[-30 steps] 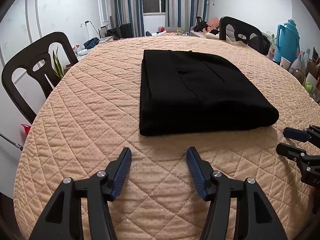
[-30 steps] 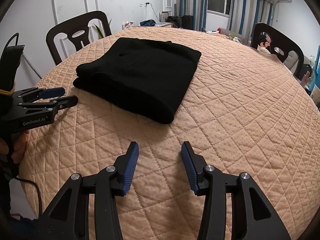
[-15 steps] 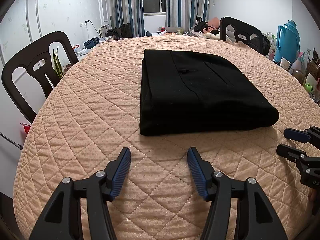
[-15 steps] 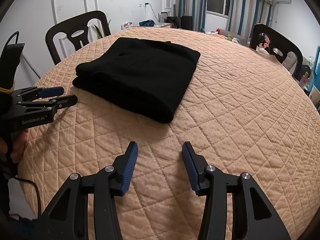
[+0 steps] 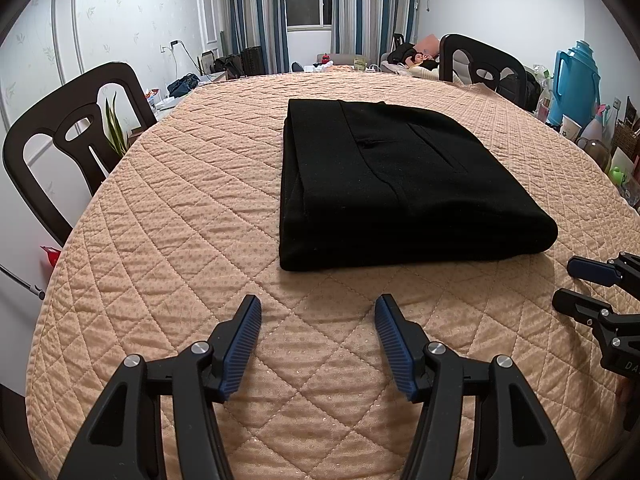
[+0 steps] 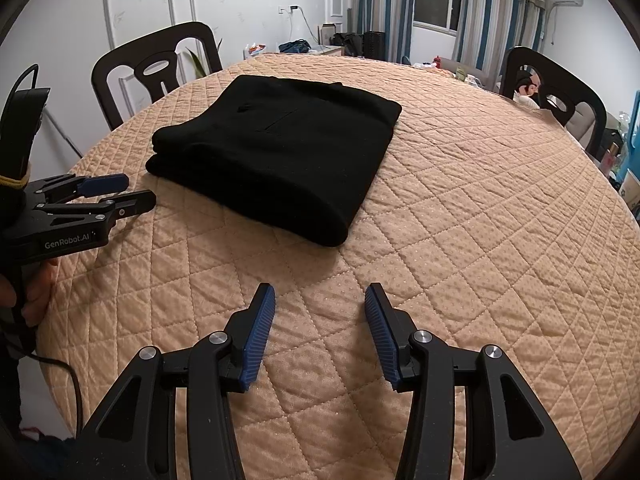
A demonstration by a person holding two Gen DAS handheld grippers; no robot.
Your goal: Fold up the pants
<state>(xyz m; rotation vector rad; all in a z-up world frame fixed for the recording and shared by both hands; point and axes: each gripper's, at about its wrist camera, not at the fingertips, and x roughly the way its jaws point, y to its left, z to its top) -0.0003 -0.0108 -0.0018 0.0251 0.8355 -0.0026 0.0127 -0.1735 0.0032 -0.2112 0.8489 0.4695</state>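
Black pants [image 5: 396, 184] lie folded into a thick rectangle on the quilted peach tablecloth [image 5: 180, 208]; they also show in the right wrist view [image 6: 280, 152]. My left gripper [image 5: 318, 306] is open and empty, hovering over the cloth just short of the pants' near edge; it also shows in the right wrist view [image 6: 136, 192]. My right gripper [image 6: 320, 294] is open and empty, short of the folded corner; it also shows at the right edge of the left wrist view [image 5: 568, 284].
Dark chairs stand around the round table [image 5: 72, 136] [image 5: 484, 68] [image 6: 160, 68] [image 6: 560, 92]. A blue thermos [image 5: 576, 80] and small items sit on a side surface at the right. A plant [image 5: 114, 128] is behind the left chair.
Both grippers have barely shifted; the view is almost the same. The pants have not moved.
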